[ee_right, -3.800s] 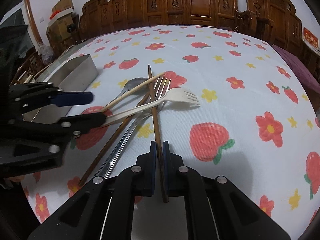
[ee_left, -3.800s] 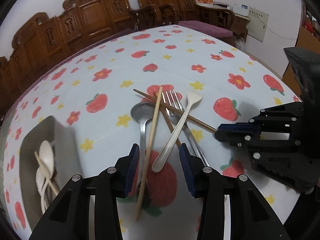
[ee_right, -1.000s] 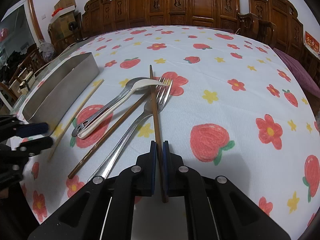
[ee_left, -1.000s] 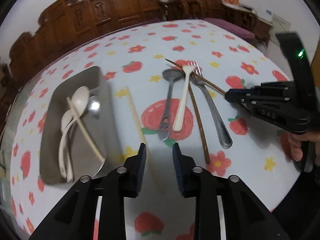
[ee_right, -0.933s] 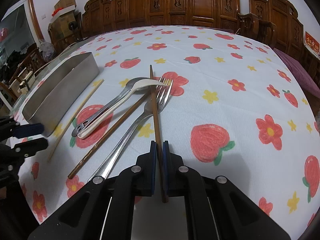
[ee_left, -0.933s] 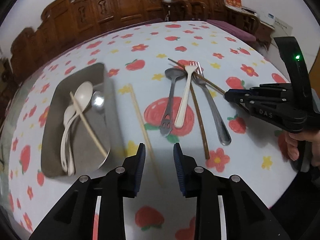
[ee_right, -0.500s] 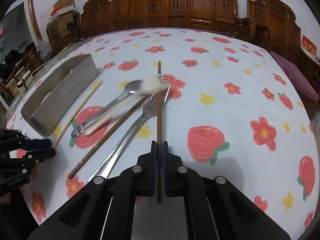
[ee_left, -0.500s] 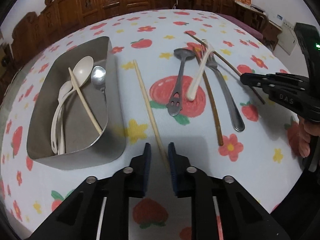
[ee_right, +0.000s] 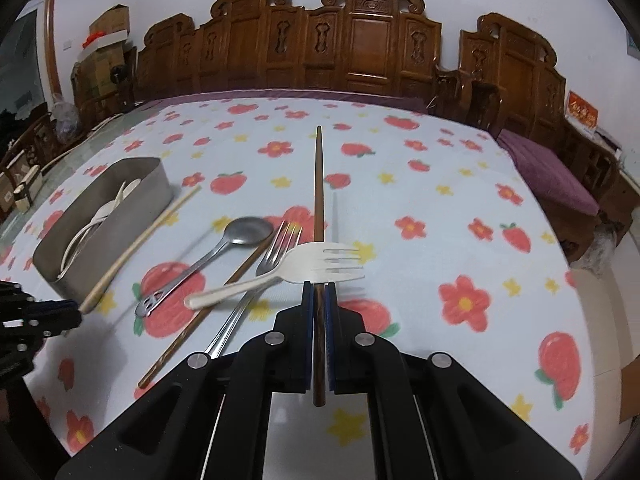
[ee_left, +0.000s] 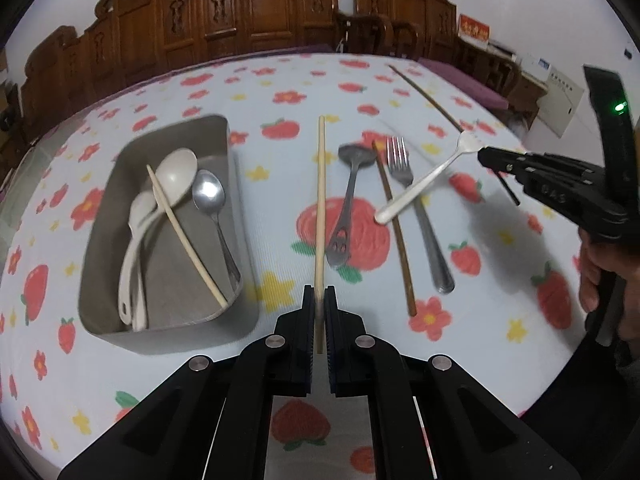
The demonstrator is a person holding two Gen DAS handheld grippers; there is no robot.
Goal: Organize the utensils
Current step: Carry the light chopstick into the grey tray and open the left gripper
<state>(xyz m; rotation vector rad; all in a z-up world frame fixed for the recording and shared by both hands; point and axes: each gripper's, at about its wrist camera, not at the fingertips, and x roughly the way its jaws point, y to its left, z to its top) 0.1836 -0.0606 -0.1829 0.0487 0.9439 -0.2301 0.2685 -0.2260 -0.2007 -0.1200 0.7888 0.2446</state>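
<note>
1. Left gripper (ee_left: 319, 322) has just been closing and now pinches the pale wooden chopstick (ee_left: 320, 200) beside the steel tray (ee_left: 168, 332).
2. Right gripper (ee_right: 319, 320) clamps a dark brown chopstick (ee_right: 318, 200), with the white plastic fork (ee_right: 280, 276) lying across it.
3. The strawberry-print tablecloth (ee_right: 440, 220) is wide open on the right; carved wooden chairs (ee_right: 360, 52) ring the far edge.
4. Loose on the cloth: one metal fork (ee_left: 416, 216), one metal spoon (ee_left: 348, 200), one more dark chopstick (ee_left: 394, 232).

To your left the tray (ee_left: 236, 216) wall stands just beside the pale chopstick (ee_left: 320, 200). On your right the spoon (ee_left: 348, 204), dark chopstick (ee_left: 394, 232) and fork (ee_left: 420, 220) crowd the desk (ee_right: 460, 208); its far half lies open.
</note>
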